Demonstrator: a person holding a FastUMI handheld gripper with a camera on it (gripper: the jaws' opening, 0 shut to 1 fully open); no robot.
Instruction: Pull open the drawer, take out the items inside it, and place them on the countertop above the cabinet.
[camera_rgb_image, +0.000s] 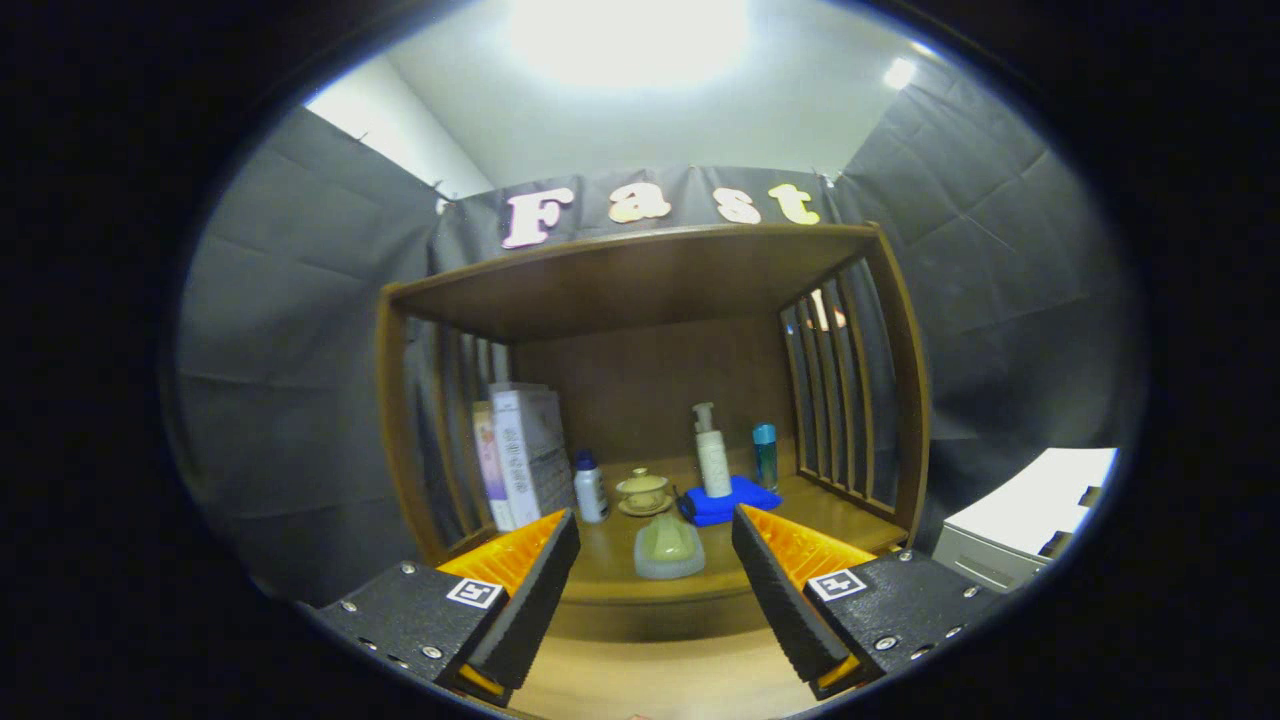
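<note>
Fig.: gripper (655, 575) is hanging w/ fingers spread wide, nothing between them, facing the cabinet (650, 290). On the countertop (620, 560), just ahead of the fingers, a pale green soap-like item in a clear dish (668, 548) is lying; beyond it are sitting a lidded cup (643, 491), pump bottle (712, 452) on a blue cloth (735, 500), small bottles, boxes (525, 455) at left. The dish is prob. light, rigid, slick; best taken across its narrow sides. Drawer is not identifiable here; its front is presumably below the counter edge.

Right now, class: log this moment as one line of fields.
hand-held gripper: open, holding nothing | soap dish: on countertop, between fingers | lidded cup, pump bottle: beyond
</note>
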